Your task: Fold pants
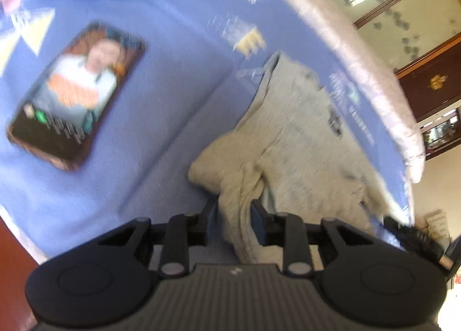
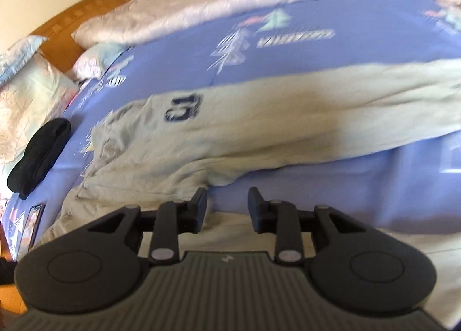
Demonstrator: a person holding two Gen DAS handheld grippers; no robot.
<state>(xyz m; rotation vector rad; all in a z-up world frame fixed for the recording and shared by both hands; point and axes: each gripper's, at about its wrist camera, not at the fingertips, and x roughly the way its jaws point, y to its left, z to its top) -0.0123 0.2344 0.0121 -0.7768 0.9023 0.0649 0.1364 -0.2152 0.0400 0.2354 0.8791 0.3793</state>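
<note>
On the blue bed sheet (image 2: 288, 51) lie the grey pants (image 2: 259, 117); my left tongs (image 1: 234, 213) clamp a bunched edge. Right tongs (image 2: 227, 204) hang apart beside the pants, so I judge the first fold underway; next they need a grip.

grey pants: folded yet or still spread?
Mostly spread: the grey cotton pants lie lengthwise across the blue bedsheet; the left hand-held gripper pinches one bunched end.
</note>
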